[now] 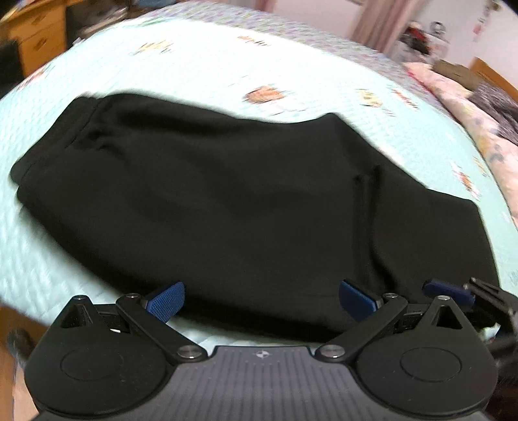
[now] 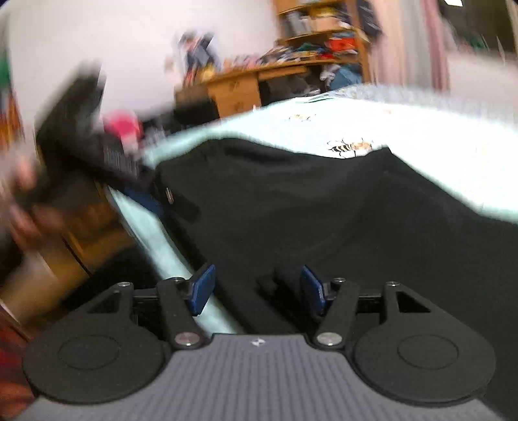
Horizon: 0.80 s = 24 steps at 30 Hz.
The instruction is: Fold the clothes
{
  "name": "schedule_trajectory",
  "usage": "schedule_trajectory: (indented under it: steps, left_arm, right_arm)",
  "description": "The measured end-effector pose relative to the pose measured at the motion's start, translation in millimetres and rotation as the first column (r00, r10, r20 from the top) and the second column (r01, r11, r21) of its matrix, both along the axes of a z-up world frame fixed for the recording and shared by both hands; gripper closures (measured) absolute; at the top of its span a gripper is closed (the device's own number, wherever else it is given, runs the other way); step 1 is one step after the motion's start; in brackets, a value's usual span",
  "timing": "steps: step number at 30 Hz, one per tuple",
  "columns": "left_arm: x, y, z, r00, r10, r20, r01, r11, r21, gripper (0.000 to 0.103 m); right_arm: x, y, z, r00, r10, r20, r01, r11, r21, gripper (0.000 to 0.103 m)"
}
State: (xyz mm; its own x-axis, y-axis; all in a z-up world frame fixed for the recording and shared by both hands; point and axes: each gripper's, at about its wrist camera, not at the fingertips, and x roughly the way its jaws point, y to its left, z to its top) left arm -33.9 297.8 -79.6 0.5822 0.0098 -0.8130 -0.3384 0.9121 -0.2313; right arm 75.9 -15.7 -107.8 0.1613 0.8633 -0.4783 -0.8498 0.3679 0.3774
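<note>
The garment (image 1: 246,200) lies flat on the bed (image 1: 200,68), spanning most of the bed's near part from left to right. Its banded end (image 1: 55,142) lies to the left in the left wrist view. The left gripper (image 1: 261,299) sits at the garment's near edge, jaws spread wide. The right gripper (image 2: 255,290) sits to its right, at the near right corner of the garment, jaws apart over the cloth at the bed's near edge. Pillows (image 1: 459,97) lie at the bed's far right. A desk (image 2: 246,87) stands beyond the bed's left side, with shelves (image 2: 320,26) above it.
</note>
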Motion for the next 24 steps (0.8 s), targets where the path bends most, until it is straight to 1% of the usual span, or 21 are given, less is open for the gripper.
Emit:
schedule_trajectory:
  steps: [2, 4, 5, 7, 9, 11, 12, 13, 14, 15, 16, 17, 22, 24]
  left_arm:
    - [12, -18, 8, 0.998, -0.064, 0.023, 0.064, 0.998, -0.002, 0.001]
    - [26, -36, 15, 0.99, -0.131, 0.044, 0.131, 0.991, -0.005, 0.001]
    - [33, -47, 19, 0.985, -0.164, 0.053, 0.165, 0.986, -0.005, 0.001]
    - [51, -74, 22, 0.97, -0.234, 0.067, 0.234, 0.972, 0.008, 0.001]
    - [69, -101, 25, 0.95, -0.303, 0.079, 0.302, 0.953, 0.021, 0.002]
    - [87, -128, 22, 0.927, -0.365, 0.081, 0.363, 0.931, 0.041, 0.003]
    - [97, -137, 14, 0.923, -0.381, 0.058, 0.377, 0.923, 0.075, 0.003]
    - [107, -145, 6, 0.917, -0.396, 0.035, 0.391, 0.914, 0.108, 0.003]
    - [117, -152, -4, 0.916, -0.4, -0.004, 0.397, 0.907, 0.142, 0.007]
    - [126, -151, -22, 0.929, -0.358, -0.099, 0.37, 0.911, 0.18, 0.018]
    - [132, -148, -37, 0.933, -0.316, -0.174, 0.349, 0.912, 0.213, 0.018]
    - [128, -142, -40, 0.935, -0.305, -0.178, 0.34, 0.915, 0.216, 0.008]
    - [110, -115, -53, 0.948, -0.252, -0.195, 0.294, 0.928, 0.231, 0.003]
    - [111, -112, -55, 0.951, -0.243, -0.194, 0.284, 0.932, 0.224, 0.002]
  right_arm:
    - [17, -33, 8, 0.991, -0.098, -0.091, 0.105, 0.991, 0.078, 0.042]
    - [33, -66, 13, 0.967, -0.186, -0.174, 0.211, 0.967, 0.14, 0.042]
    - [40, -87, 13, 0.946, -0.228, -0.229, 0.272, 0.945, 0.183, 0.042]
    - [50, -123, 10, 0.904, -0.301, -0.305, 0.378, 0.894, 0.24, 0.042]
    - [56, -151, 5, 0.858, -0.38, -0.346, 0.477, 0.84, 0.259, 0.042]
    - [59, -174, -2, 0.808, -0.45, -0.381, 0.56, 0.787, 0.259, 0.042]
    - [61, -184, -5, 0.785, -0.475, -0.398, 0.593, 0.763, 0.258, 0.042]
    - [63, -190, -9, 0.77, -0.487, -0.412, 0.612, 0.746, 0.264, 0.042]
    - [65, -191, -12, 0.76, -0.487, -0.43, 0.624, 0.731, 0.275, 0.042]
    - [66, -196, -15, 0.752, -0.481, -0.451, 0.633, 0.718, 0.289, 0.042]
    - [67, -200, -18, 0.743, -0.474, -0.472, 0.641, 0.705, 0.302, 0.042]
    - [69, -203, -22, 0.736, -0.474, -0.484, 0.648, 0.7, 0.3, 0.042]
    - [80, -212, -45, 0.697, -0.475, -0.538, 0.679, 0.679, 0.28, 0.042]
    - [81, -219, -51, 0.682, -0.475, -0.557, 0.693, 0.664, 0.281, 0.041]
